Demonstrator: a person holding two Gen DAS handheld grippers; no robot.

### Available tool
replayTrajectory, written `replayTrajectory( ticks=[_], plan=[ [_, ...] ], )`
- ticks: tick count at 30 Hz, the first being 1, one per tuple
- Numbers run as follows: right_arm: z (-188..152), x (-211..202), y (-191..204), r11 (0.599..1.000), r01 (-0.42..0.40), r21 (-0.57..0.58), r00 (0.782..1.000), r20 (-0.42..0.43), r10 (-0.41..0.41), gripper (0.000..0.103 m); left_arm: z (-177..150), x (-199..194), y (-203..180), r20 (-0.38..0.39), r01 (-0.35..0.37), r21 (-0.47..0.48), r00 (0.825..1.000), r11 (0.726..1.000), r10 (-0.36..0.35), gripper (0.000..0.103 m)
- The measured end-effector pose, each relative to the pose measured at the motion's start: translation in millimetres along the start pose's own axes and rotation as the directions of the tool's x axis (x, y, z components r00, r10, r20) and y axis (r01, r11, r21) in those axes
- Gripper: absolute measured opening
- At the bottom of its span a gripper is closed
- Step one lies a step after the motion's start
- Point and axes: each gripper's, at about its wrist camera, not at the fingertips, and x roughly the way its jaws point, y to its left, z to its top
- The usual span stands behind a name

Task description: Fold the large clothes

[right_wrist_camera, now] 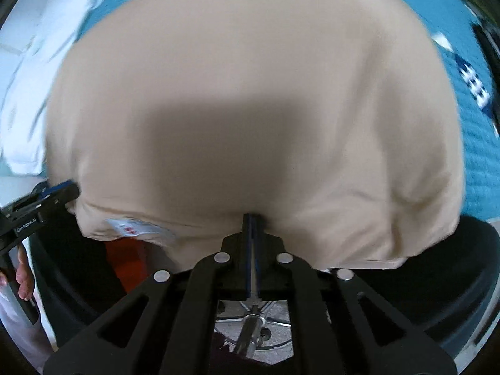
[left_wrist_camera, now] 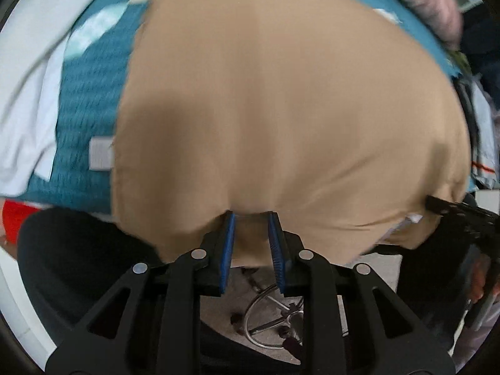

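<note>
A large tan garment [left_wrist_camera: 281,109] lies spread over a teal knitted cover [left_wrist_camera: 84,103]; it fills the right wrist view too [right_wrist_camera: 250,93]. My left gripper [left_wrist_camera: 251,217] has its blue-padded jaws apart, with the garment's near edge hanging between them. My right gripper [right_wrist_camera: 251,217] is shut on the garment's near hem. A white care label [right_wrist_camera: 137,229] shows on the hem left of it. Each gripper shows at the edge of the other's view: the right one [left_wrist_camera: 437,204] in the left wrist view, the left one [right_wrist_camera: 59,192] in the right wrist view.
White cloth [left_wrist_camera: 28,93] lies at the left on the teal cover. A black round chair seat [left_wrist_camera: 78,265] and its chrome base [left_wrist_camera: 275,315] are below the grippers. Something red [left_wrist_camera: 15,218] sits at the left edge. A pink-grey bundle [left_wrist_camera: 431,3] lies at the top right.
</note>
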Motion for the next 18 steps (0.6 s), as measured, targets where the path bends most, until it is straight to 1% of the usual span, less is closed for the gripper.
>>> replayTrajectory(
  ticks=[1, 3, 4, 6, 7, 9, 11, 13, 14, 15, 18],
  plan=[
    [-0.2, -1.1, -9.6, 1.000, 0.010, 0.022, 1.000, 0.003, -0.010, 0.000, -0.6, -0.4, 8.9, -0.001, 0.009, -0.022, 1.000, 1.000, -0.009, 0.016],
    [0.1, -4.2, -30.8, 0.997, 0.035, 0.072, 0.999, 0.009, -0.035, 0.000, -0.8, -3.2, 20.6, 0.005, 0.019, -0.051, 1.000, 0.999, -0.019, 0.015],
    [1.0, -4.3, -45.1, 0.993, 0.043, 0.105, 0.999, 0.008, -0.045, 0.000, -1.1, -3.6, 24.5, 0.005, 0.023, -0.061, 1.000, 0.998, -0.023, 0.012],
    [3.5, 0.4, -58.4, 0.990, 0.021, 0.136, 1.000, 0.001, -0.022, 0.000, 0.2, 1.3, 27.8, -0.001, 0.029, -0.074, 1.000, 0.997, -0.029, 0.011],
    [4.2, 4.7, -62.5, 0.988, 0.003, 0.152, 1.000, -0.008, -0.002, 0.000, 1.3, 5.7, 26.7, -0.009, 0.024, -0.073, 1.000, 0.997, -0.025, 0.011],
    [3.0, 3.6, -63.3, 0.990, 0.024, 0.142, 1.000, -0.014, -0.022, 0.000, 2.1, 4.9, 20.0, -0.012, -0.007, -0.061, 1.000, 0.998, 0.006, 0.011],
    [5.3, -5.1, -51.6, 0.992, 0.066, 0.110, 0.998, -0.014, -0.065, 0.001, 2.4, -1.5, 9.3, -0.006, -0.031, -0.032, 0.999, 0.999, 0.031, 0.011],
    [7.2, -20.6, -41.9, 0.995, 0.043, 0.088, 0.999, 0.011, -0.044, 0.003, 1.8, -19.1, -0.8, 0.028, -0.023, 0.014, 0.999, 1.000, 0.023, 0.011],
    [14.1, -21.7, -22.4, 0.997, 0.032, 0.077, 0.999, 0.022, -0.034, 0.003, 3.5, -26.3, -4.5, 0.042, -0.019, 0.026, 0.999, 0.999, 0.018, 0.011],
    [17.8, -33.4, -14.9, 0.998, 0.015, 0.058, 0.999, 0.049, -0.017, 0.003, 5.7, -36.4, -8.3, 0.061, -0.014, 0.034, 0.998, 0.999, 0.012, 0.011],
    [35.6, -56.7, 3.4, 1.000, -0.026, 0.007, 0.995, 0.101, 0.025, 0.003, 19.1, -60.8, -17.2, 0.103, 0.052, 0.053, 0.993, 0.997, -0.058, 0.011]
  ],
)
